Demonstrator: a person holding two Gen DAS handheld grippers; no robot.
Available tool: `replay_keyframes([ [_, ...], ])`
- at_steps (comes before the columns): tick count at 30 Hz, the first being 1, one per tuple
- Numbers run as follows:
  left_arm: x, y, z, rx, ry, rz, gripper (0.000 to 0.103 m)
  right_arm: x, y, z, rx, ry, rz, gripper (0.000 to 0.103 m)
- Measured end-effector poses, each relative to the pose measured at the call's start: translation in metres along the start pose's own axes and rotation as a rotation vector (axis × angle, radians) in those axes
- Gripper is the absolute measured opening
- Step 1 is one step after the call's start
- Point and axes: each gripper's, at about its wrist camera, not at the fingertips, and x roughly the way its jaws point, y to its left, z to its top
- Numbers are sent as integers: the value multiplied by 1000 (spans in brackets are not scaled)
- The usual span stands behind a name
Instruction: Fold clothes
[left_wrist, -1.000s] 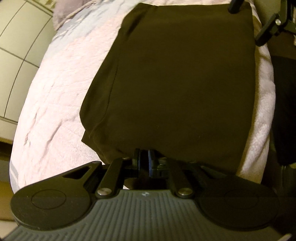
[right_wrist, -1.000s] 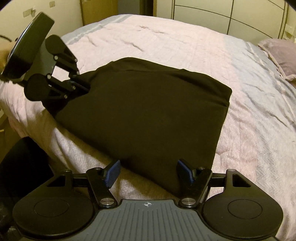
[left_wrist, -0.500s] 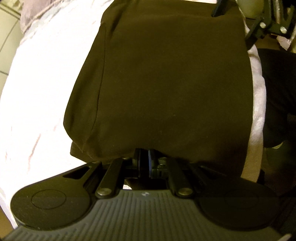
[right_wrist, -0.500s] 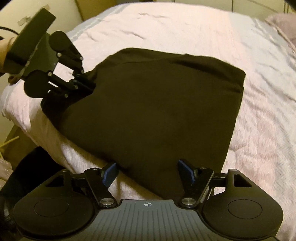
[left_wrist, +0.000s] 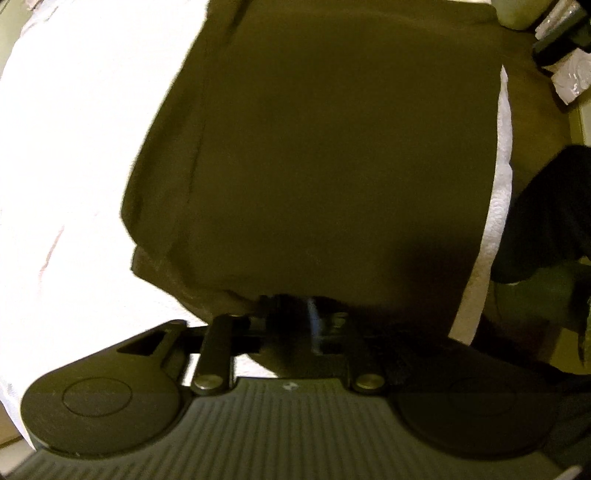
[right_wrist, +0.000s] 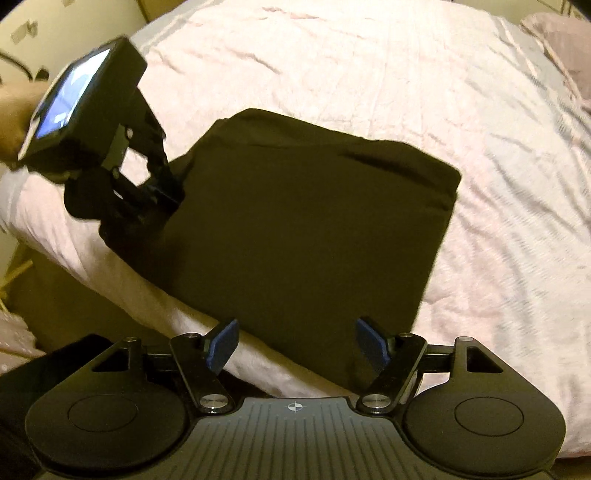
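Garment (right_wrist: 306, 229), dark and matte, folded rectangular on quilted bedspread (right_wrist: 369, 74); left gripper (left_wrist: 291, 314) just parting over its hem; right gripper (right_wrist: 297, 345) gaping.

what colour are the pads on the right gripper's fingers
Blue: the pads on the right gripper show best in the right wrist view.

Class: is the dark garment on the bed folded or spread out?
Folded: the dark garment lies as a compact rectangle with doubled edges on the bed.

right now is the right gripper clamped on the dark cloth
No, the right gripper has its blue pads wide apart, not pressing the dark cloth lying on the bed.
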Motion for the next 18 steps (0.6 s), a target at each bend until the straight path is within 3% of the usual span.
replay_keyframes([
  [1, -5, 2, -4, -4, -29, 10, 39, 0, 5, -2, -41, 6, -29, 73],
  [5, -28, -5, -31, -28, -202, 25, 41, 8, 24, -15, -201, 23, -118, 73],
  [9, -41, -45, -59, 21, -367, 37, 54, 23, 43, -34, -359, 26, -182, 73],
  [14, -34, -109, -74, 119, -437, 79, 56, 56, 68, -54, -558, 13, -223, 73],
  [18, -12, -124, -54, 149, -430, 148, 56, 80, 75, -57, -659, -11, -238, 73],
])
